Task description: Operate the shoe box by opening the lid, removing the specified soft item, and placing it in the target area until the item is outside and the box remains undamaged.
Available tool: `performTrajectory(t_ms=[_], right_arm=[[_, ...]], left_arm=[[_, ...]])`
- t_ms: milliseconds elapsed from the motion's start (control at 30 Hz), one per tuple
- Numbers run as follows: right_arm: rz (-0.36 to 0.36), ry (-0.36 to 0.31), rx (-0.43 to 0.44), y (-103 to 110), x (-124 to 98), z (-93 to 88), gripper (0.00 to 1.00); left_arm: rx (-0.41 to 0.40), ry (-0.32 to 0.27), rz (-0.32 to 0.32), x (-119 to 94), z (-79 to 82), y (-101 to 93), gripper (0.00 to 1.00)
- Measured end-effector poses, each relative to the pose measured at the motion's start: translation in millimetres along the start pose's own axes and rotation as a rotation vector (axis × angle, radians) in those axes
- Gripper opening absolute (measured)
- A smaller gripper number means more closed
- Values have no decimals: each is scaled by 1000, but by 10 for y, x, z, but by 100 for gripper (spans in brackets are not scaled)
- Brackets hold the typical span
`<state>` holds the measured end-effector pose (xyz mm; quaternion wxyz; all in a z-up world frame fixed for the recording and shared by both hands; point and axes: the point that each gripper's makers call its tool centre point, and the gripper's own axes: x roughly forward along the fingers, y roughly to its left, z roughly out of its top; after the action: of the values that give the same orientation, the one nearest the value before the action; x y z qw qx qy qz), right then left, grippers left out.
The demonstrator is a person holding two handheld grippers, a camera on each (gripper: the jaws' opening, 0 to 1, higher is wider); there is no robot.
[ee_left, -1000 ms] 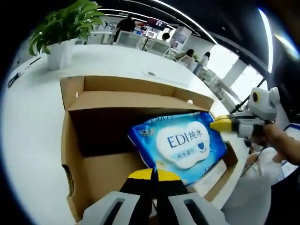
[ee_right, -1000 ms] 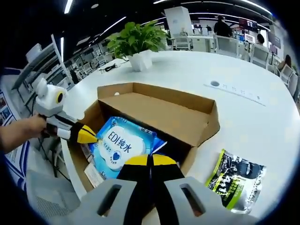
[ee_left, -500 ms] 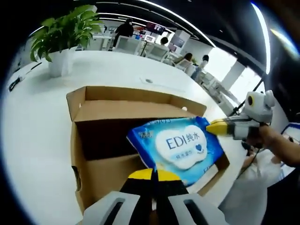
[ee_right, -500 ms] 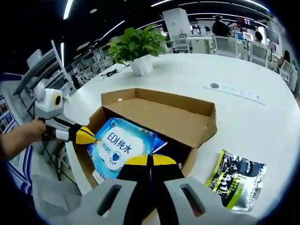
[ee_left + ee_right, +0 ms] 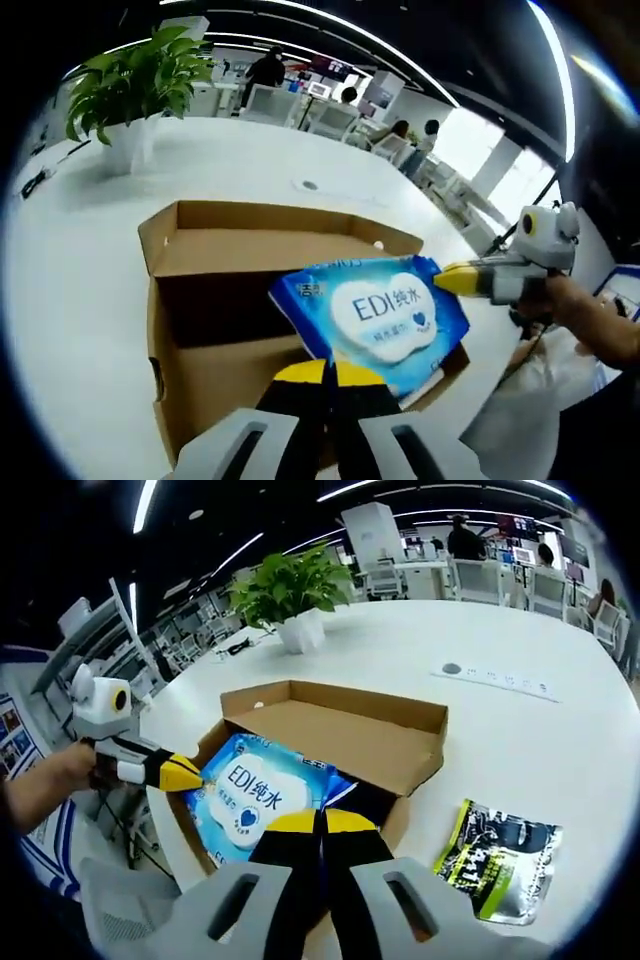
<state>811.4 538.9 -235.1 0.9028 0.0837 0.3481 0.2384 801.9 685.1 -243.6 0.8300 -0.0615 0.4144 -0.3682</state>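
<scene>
Wipes come first: in the left gripper view, the blue pack of wipes (image 5: 372,318) is held up over the open shoe box (image 5: 215,300), which sits on the white table (image 5: 70,290). The left gripper (image 5: 325,375) has its yellow-tipped jaws pressed together on the near edge of the pack. The right gripper (image 5: 452,281) comes in from the right, held by a hand (image 5: 580,315), and its yellow tip pinches the far corner of the pack. A green plant (image 5: 135,75) in a white pot stands far back on the table.

In the right gripper view, the pack of wipes (image 5: 255,795) is above the brown box (image 5: 360,730). The right gripper (image 5: 320,825) has its jaws pressed together on the pack's edge. The left gripper (image 5: 180,772) pinches the other side. A green and black packet (image 5: 497,872) lies flat on the table, beside the box. The plant (image 5: 290,585) stands behind the box.
</scene>
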Motion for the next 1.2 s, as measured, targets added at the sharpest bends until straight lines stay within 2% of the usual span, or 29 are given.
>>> performTrajectory(t_ms=[533,1200], right_arm=[[-44,-48,31,-269,-464,43,0],[-102,-72,72,-725,-852,-19,0]], left_arm=[[17,-18,-41,156,135,-463,0],[42,-14,-94,483,229,-963,0]])
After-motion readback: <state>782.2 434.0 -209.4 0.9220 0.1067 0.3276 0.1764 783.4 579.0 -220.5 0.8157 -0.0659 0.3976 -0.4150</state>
